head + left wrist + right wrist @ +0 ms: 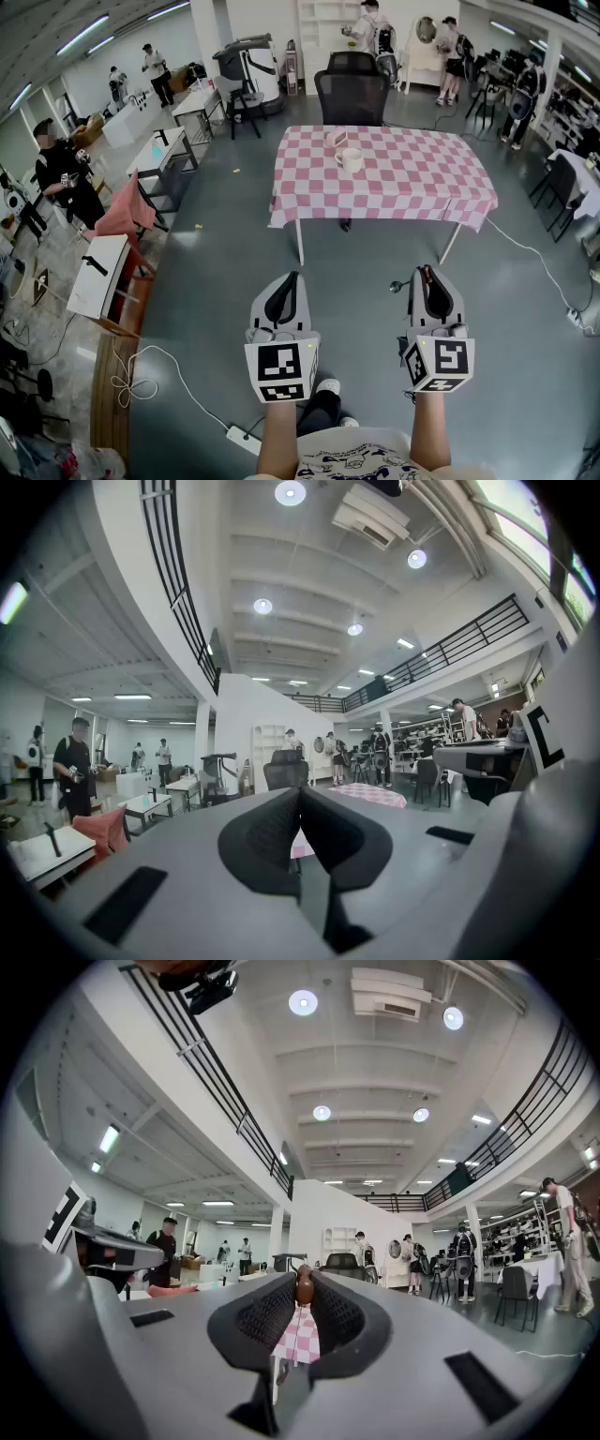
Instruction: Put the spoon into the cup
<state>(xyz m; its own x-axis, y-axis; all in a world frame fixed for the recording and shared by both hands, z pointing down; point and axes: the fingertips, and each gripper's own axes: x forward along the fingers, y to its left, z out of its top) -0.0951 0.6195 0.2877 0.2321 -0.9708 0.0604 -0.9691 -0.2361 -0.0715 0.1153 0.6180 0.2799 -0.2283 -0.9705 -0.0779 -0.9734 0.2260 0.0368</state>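
left gripper (300, 797): grey shell, black jaws pressed together, nothing between them
pink-and-white checked table (371, 795): ahead, right of the jaw tips
black office chair (285, 772): behind the table's left end

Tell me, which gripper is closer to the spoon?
Right. The right gripper is shut on the spoon, gripping its brown handle. The left gripper is off to the side, shut and empty, not touching the spoon.

Grippers: two, left gripper (294, 275) and right gripper (427, 269)
Spoon (397, 285): one
Cup (352, 159): one
Counter (422, 187): one
Office chair (352, 94): one
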